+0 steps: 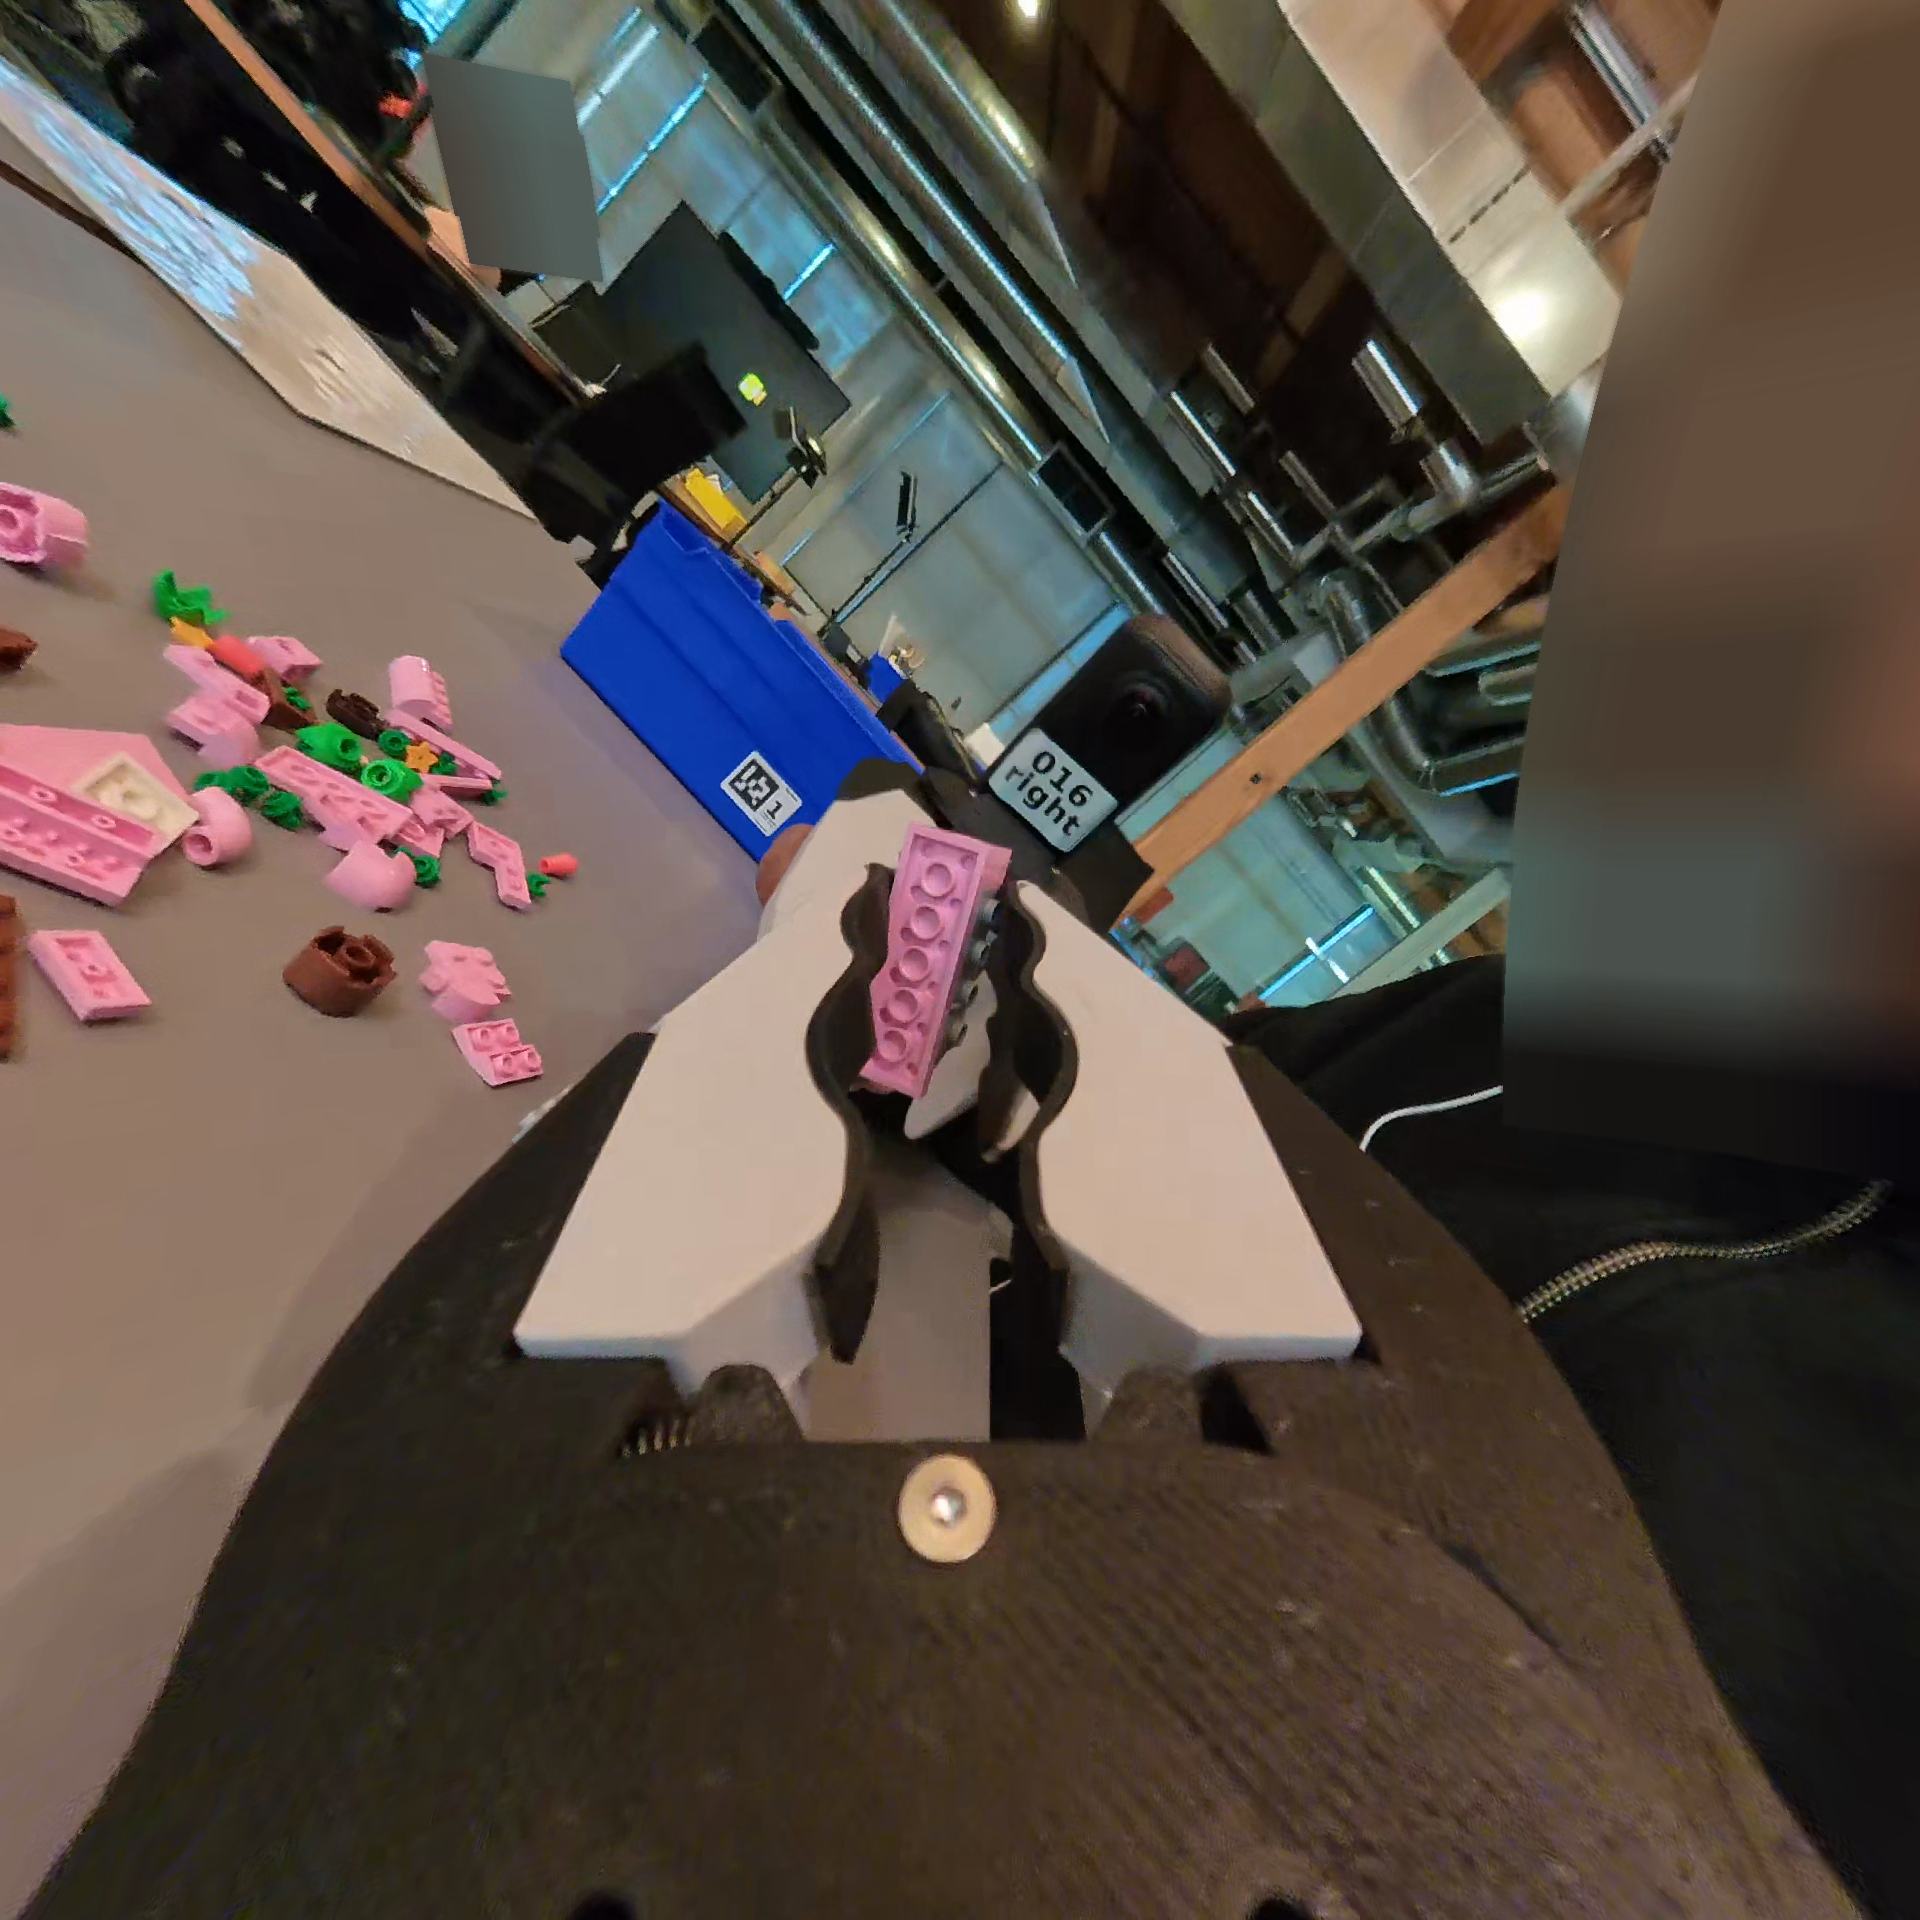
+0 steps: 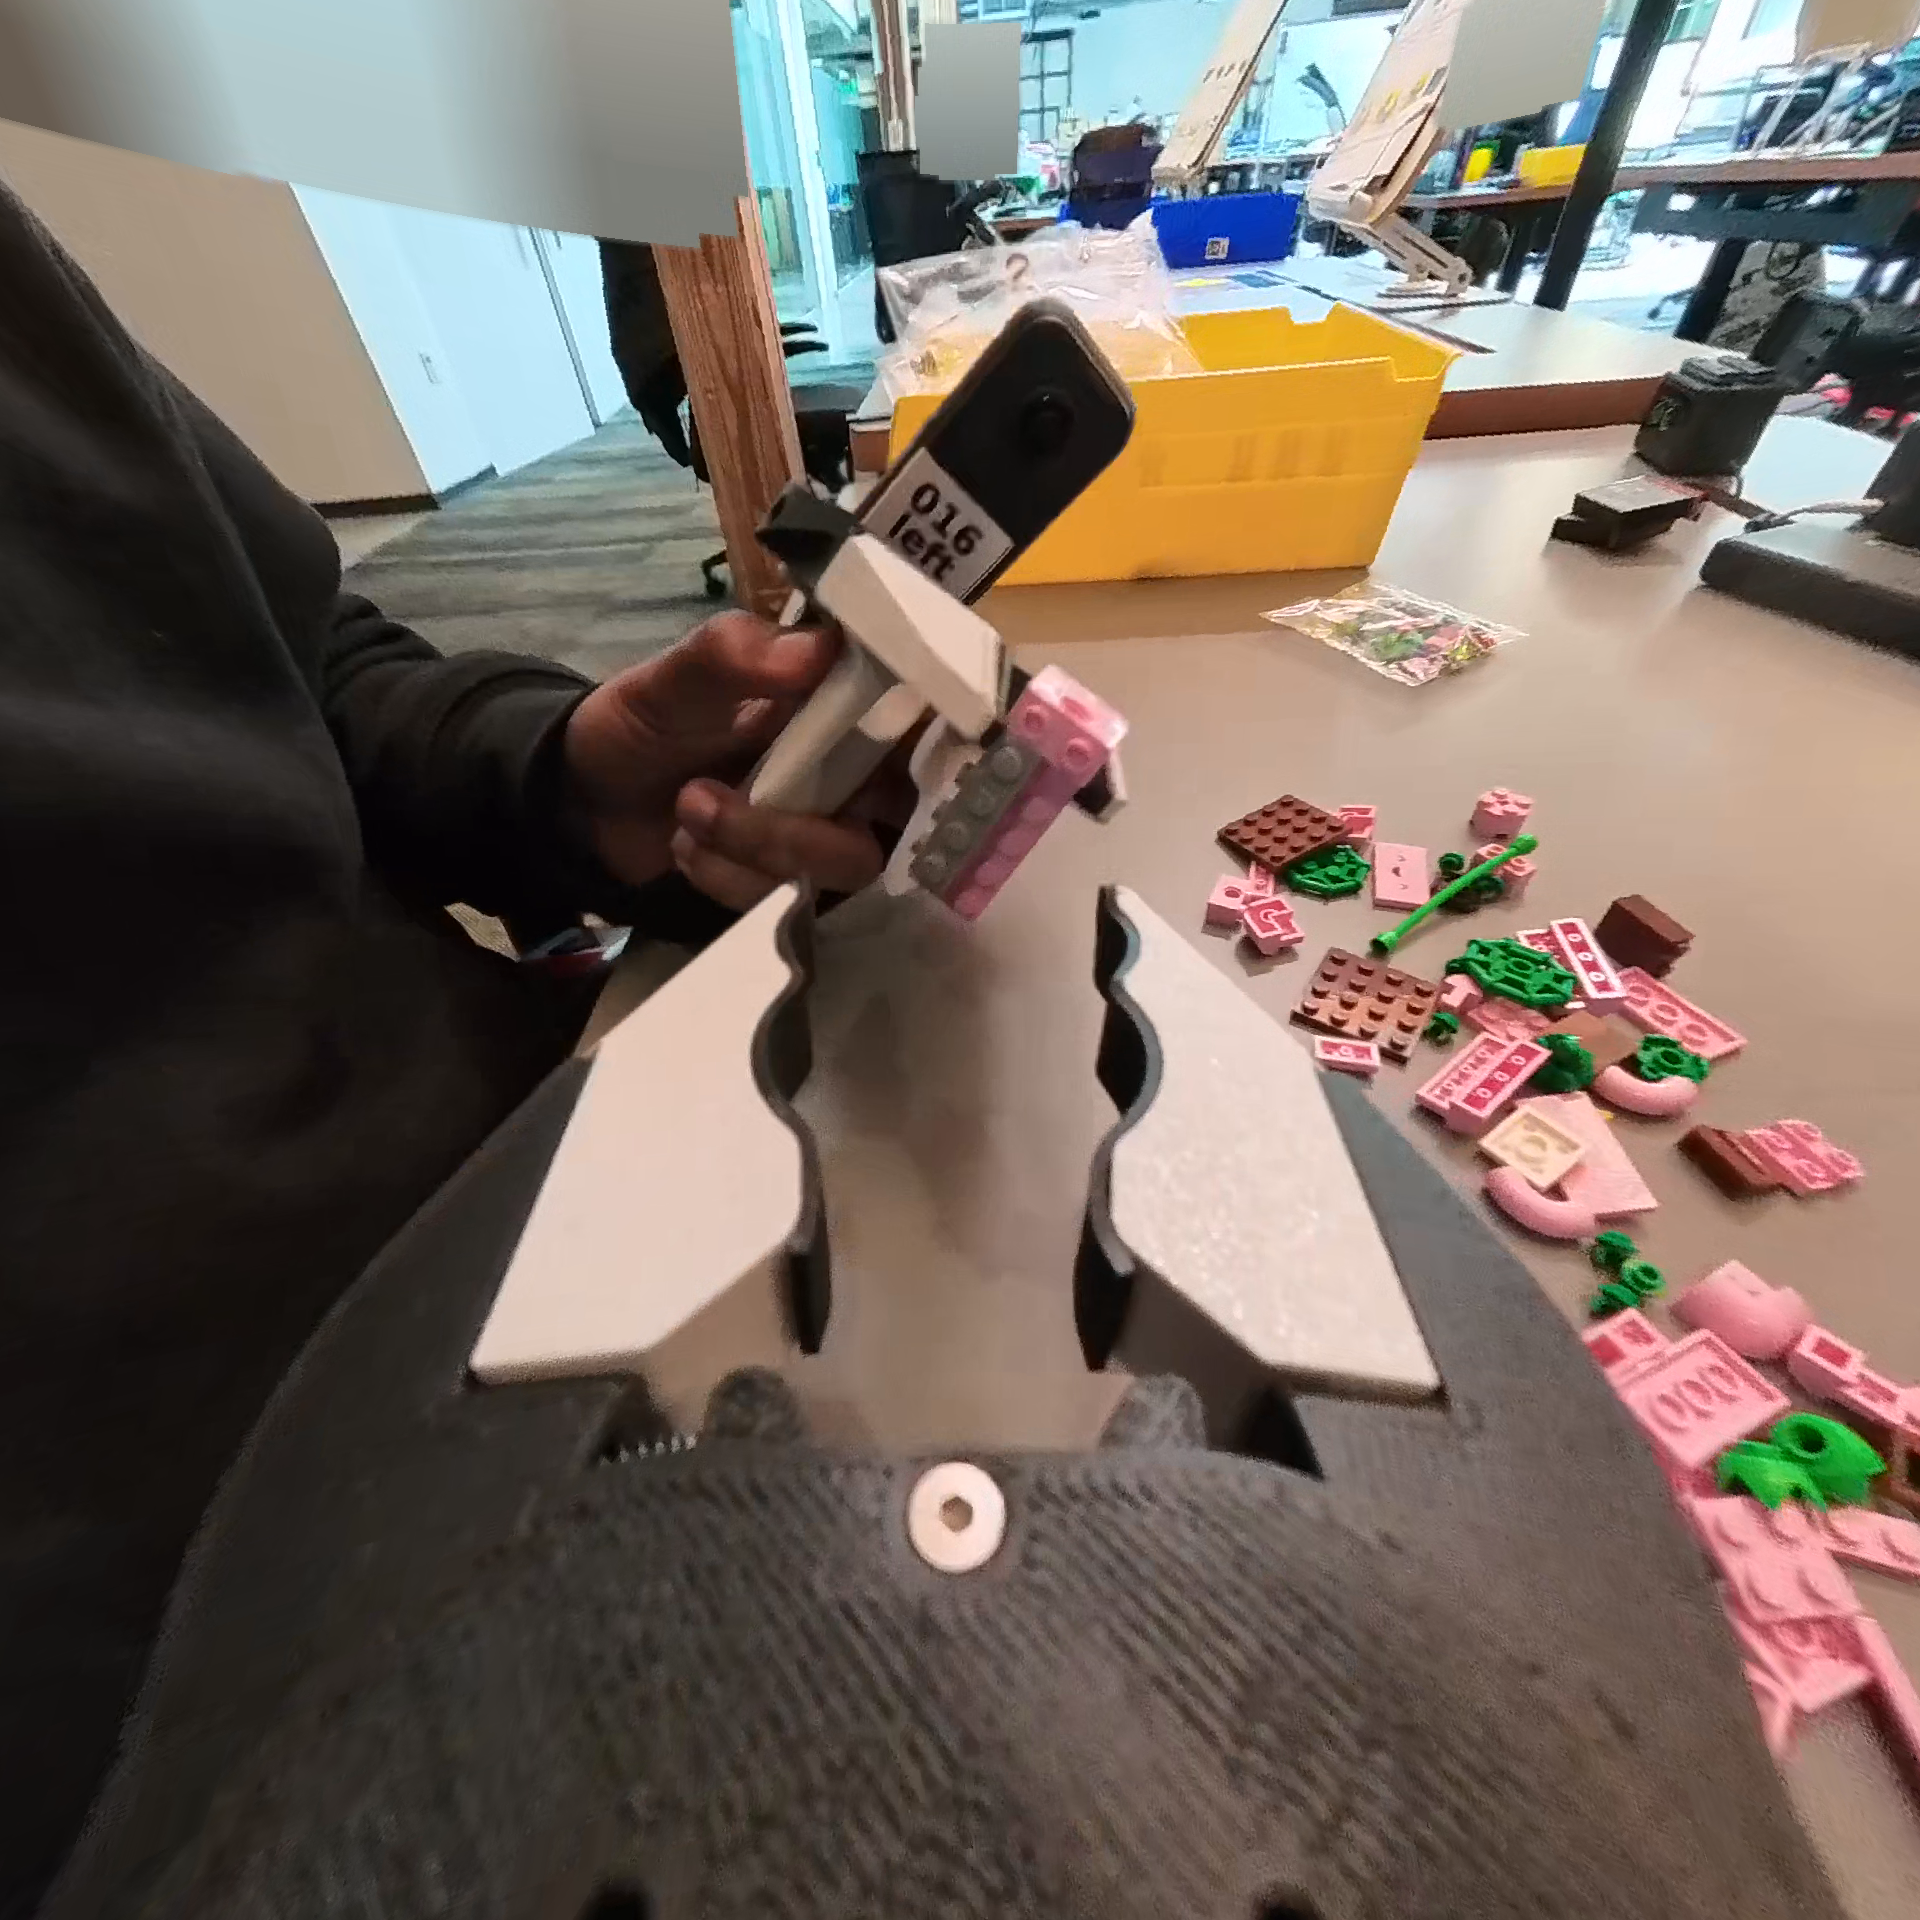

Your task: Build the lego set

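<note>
A small pink and grey lego sub-assembly point(image 1: 928, 966) is clamped between the fingers of the left gripper point(image 1: 940, 997), held up in the air well above the table. It is a long pink plate with a grey studded strip along one side and, seen from the right wrist view, a short pink cross-piece at its far end point(image 2: 1049, 727). Its long axis runs along the left gripper's fingers, from deep between them out past the tips, tilted slightly off their line; the pink studded face turns toward the left wrist camera. The right gripper point(image 2: 951, 914) is empty, its fingers spread wide, the opening just below and near the free lower end of the sub-assembly, not touching it. A hand point(image 2: 707, 748) grips the left gripper's handle. Judging by this, the build is at an early stage: only these few bricks are joined, and most remain to be added. To the right of the right gripper, loose pieces point(image 2: 1558, 1018) in pink, brown and green lie scattered over the grey table point(image 2: 1299, 727). Beyond them are an unopened bag of parts point(image 2: 1392, 629) and a yellow bin point(image 2: 1247, 457).
</note>
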`<state>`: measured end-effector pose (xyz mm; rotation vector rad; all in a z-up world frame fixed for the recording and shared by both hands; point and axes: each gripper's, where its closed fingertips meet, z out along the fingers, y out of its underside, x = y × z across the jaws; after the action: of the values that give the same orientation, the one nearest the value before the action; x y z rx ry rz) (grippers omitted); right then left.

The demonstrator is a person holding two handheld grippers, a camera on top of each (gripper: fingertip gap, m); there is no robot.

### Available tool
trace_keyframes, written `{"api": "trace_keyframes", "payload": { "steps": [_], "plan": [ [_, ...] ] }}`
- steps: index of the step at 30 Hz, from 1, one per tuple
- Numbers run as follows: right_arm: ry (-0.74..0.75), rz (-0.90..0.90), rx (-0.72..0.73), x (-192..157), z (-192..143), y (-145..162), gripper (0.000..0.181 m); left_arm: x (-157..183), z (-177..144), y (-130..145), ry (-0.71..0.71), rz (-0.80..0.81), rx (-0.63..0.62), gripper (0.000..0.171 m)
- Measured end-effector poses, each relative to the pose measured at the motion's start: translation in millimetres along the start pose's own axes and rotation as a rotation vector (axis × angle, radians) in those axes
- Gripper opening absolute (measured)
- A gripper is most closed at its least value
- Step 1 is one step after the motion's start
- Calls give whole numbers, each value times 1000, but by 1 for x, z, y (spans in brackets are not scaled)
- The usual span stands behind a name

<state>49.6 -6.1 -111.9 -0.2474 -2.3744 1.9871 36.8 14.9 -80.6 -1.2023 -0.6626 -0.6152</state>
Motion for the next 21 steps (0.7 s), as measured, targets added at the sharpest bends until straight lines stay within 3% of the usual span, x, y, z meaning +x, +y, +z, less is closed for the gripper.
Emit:
{"api": "trace_keyframes", "payload": {
  "steps": [4, 7, 11, 14, 17, 21],
  "plan": [
    [11, 51, 4, 7, -3, 0, 43, 3, 6, 7, -1, 39, -20, 20],
    [-38, 67, -10, 4, -7, 2, 18, -3, 1, 4, -36, 69, -12, 19],
    [-19, 57, -3, 11, -15, -1, 14, -8, -4, 6, -59, 87, -68, 18],
    [-31, 32, -44, 13, -21, 4, 13, -16, -7, 17, -101, 133, -182, 17],
    [-80, -27, -135, 6, -24, 16, 13, -26, -11, 28, -167, 219, -298, 35],
    [-97, -157, -408, 2, -28, 60, 13, -31, -17, 29, -216, 326, -339, 44]
  ]
}}
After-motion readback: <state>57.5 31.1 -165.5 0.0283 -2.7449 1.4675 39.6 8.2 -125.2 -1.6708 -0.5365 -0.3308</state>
